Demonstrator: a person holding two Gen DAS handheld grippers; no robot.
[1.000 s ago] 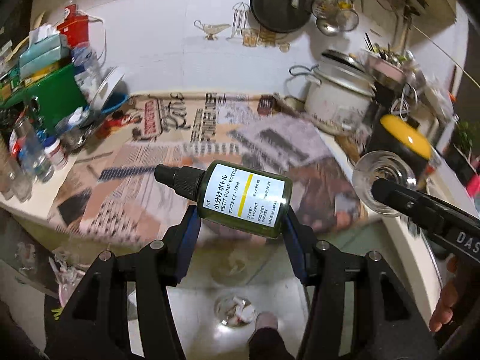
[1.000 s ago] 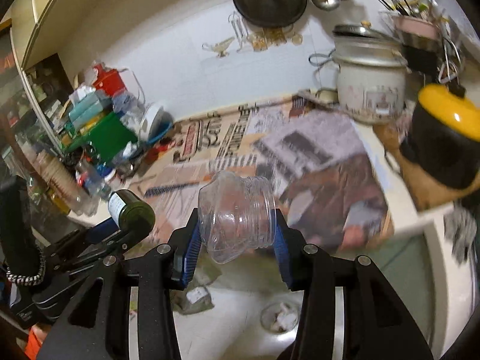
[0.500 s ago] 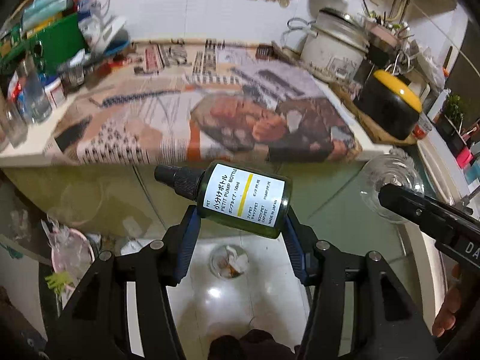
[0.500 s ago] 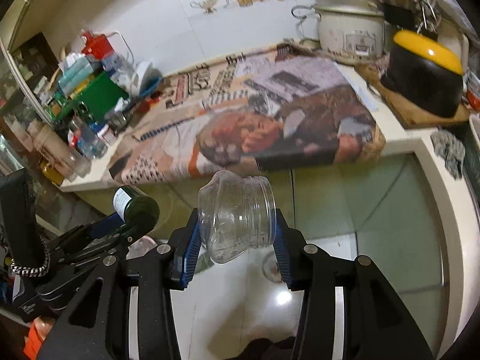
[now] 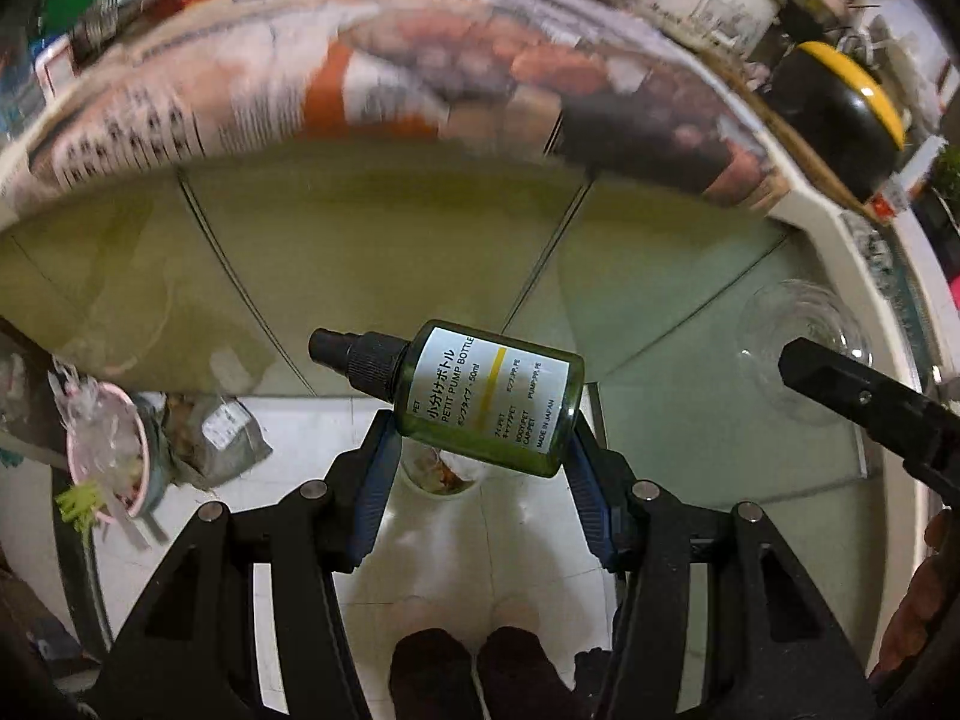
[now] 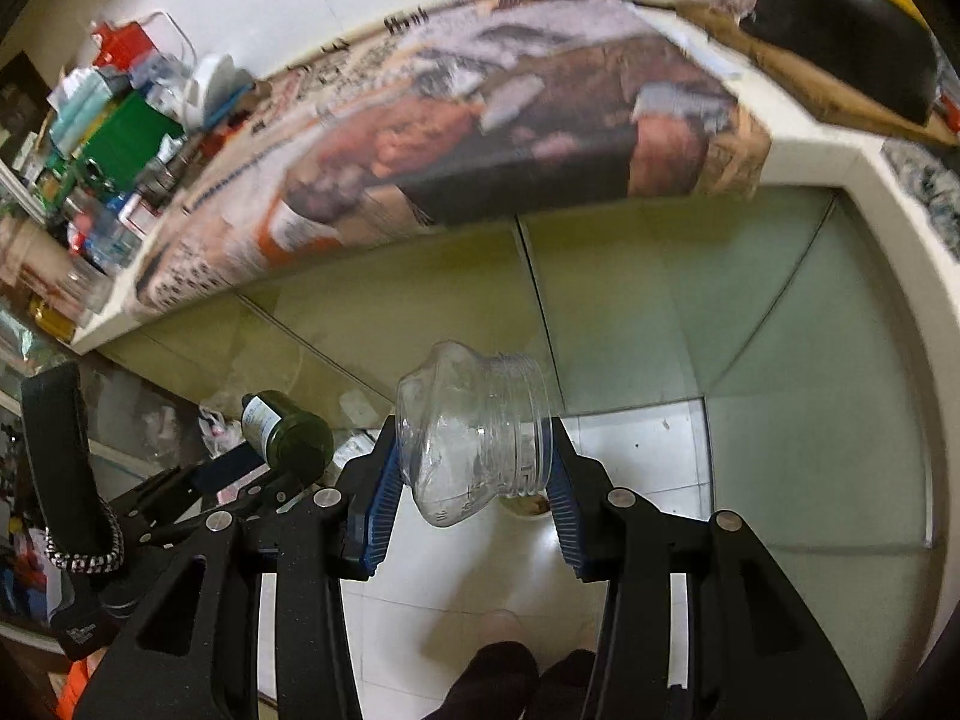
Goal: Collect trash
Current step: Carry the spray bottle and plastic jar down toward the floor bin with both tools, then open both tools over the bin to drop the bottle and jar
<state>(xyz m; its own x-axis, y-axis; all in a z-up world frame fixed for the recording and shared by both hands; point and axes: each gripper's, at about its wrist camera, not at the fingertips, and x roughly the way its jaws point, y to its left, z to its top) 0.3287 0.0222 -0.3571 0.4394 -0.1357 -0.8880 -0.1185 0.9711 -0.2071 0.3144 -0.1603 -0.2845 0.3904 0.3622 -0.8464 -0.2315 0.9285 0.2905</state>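
My left gripper (image 5: 480,438) is shut on a small dark green pump bottle (image 5: 480,399) with a white label and black cap, held crosswise. My right gripper (image 6: 474,462) is shut on a crushed clear plastic jar (image 6: 474,444), its threaded mouth to the right. Both point steeply down at the white tiled floor. A small clear bin (image 5: 441,477) holding scraps stands on the floor right below the green bottle; in the right wrist view its rim (image 6: 531,505) peeks out under the jar. The clear jar (image 5: 798,354) shows at the right of the left wrist view, and the green bottle (image 6: 288,432) at the left of the right one.
A counter covered in newspaper (image 6: 480,138) runs above green cabinet doors (image 5: 372,264). A pink bowl with wrappers (image 5: 111,450) and a grey bag (image 5: 225,441) lie on the floor at the left. A black and yellow pot (image 5: 840,114) sits on the counter. A person's dark feet (image 5: 468,672) stand below.
Both grippers have sunk from counter height toward the floor and tipped downward, each still holding its item. The floor bin now sits right under them.
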